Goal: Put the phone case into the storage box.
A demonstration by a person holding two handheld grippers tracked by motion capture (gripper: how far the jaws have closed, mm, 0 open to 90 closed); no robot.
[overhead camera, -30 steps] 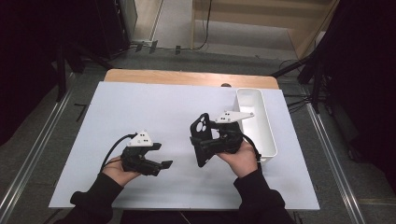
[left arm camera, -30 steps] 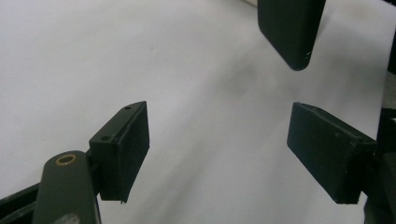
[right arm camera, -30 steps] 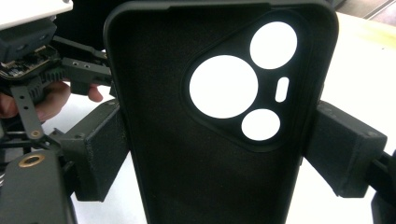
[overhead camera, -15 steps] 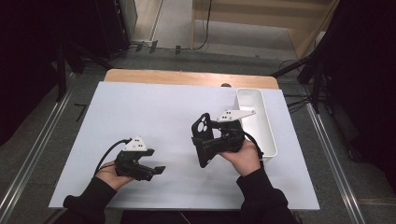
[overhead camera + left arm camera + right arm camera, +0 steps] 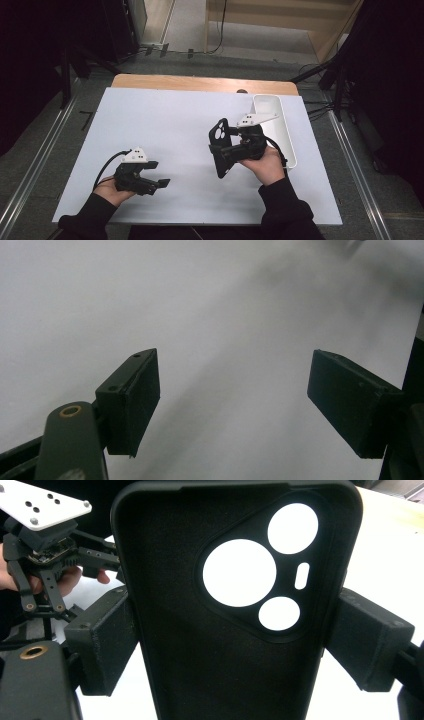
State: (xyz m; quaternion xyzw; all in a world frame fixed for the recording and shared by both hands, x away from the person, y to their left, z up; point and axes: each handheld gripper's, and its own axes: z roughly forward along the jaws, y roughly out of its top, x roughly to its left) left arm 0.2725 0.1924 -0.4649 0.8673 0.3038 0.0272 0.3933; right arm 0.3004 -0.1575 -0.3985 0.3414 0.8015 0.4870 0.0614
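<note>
Right tongs (image 5: 220, 152) clamp a black phone case (image 5: 220, 145) upright by its edges; left tongs (image 5: 159, 174), gaping and empty beside it, should take the free edge squarely.

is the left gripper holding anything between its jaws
No, the left gripper stands open in its own view, with nothing but the bare white table between its two black pads.
</note>
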